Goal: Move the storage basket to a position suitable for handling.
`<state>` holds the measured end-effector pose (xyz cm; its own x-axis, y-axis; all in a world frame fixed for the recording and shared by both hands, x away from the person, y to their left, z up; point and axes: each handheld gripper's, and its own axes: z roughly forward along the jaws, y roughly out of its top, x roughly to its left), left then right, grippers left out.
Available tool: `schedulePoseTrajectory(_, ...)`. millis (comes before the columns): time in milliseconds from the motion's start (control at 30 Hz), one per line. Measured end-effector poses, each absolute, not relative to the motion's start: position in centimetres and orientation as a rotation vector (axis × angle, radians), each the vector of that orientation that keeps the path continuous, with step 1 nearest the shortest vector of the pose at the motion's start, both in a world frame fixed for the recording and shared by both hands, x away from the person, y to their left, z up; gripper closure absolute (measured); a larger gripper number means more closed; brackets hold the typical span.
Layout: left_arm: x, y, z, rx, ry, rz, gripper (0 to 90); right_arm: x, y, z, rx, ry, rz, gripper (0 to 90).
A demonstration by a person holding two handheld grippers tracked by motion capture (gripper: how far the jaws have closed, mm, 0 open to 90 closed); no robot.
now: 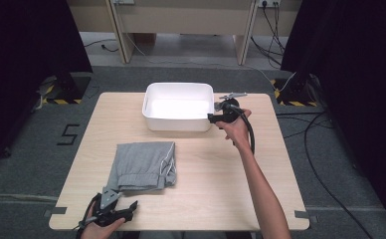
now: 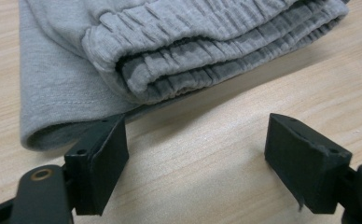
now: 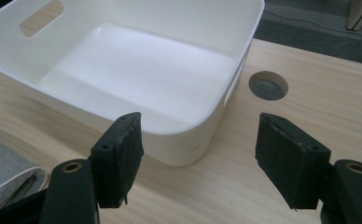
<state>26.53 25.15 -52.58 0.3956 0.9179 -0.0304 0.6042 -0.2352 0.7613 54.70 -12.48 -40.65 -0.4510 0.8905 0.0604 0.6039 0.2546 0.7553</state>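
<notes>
The bench (image 1: 221,199) is a pale wood-grain slab with square corners, standing on grey carpet between two dark curtained walls, with cables trailing over the floor to the right. Its near right half and its whole right side lie bare, giving wide room there; a bare band also runs along the left edge and between the two things on it. A round cable hole (image 3: 268,86) is cut through the top just beside the bin's far corner.

The white bin (image 1: 178,106) sits at the far middle of the bench, close to the far edge. It is smooth, glossy plastic with rounded corners, a rolled rim and a slot handle in one end wall; its inside holds nothing.

The grey trousers (image 1: 144,166) lie folded into a rough square at the near left, well apart from the bin and short of the near edge. The cloth is soft ribbed jersey; the gathered elastic waistband (image 2: 207,51) faces the left tongs, stacked in layers with a flat folded hem under it.

The right tongs (image 1: 214,118) hover at the bin's right near corner, jaws spread wide with the corner below and ahead of them, nothing pinched. The left tongs (image 1: 126,206) are low at the near edge, just short of the trousers, jaws spread over bare wood and gripping nothing.
</notes>
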Motion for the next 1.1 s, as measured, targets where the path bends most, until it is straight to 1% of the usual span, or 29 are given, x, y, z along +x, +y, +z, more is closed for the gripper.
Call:
schedulePoseTrajectory(533,26.4,25.2,-52.6,1.956,1.289,0.559,19.4,57.8,-13.2,-41.6,1.487,2.073,1.01,35.8)
schedulePoseTrajectory(633,26.4,25.2,-52.6,1.955,1.286,0.558,19.4,58.2,-12.8,-42.0,1.481,2.09,0.988,39.5)
schedulePoseTrajectory(767,26.4,25.2,-52.6,1.955,1.284,0.559,19.4,58.3,-12.4,-42.5,1.486,2.098,0.957,41.4)
schedulePoseTrajectory(967,26.4,25.3,-52.6,1.957,1.282,0.557,19.4,58.4,-11.9,-42.6,1.473,2.122,0.938,51.4)
schedulePoseTrajectory(1100,26.5,25.4,-52.6,1.959,1.285,0.554,19.4,58.2,-12.2,-42.7,1.456,2.161,0.876,54.6)
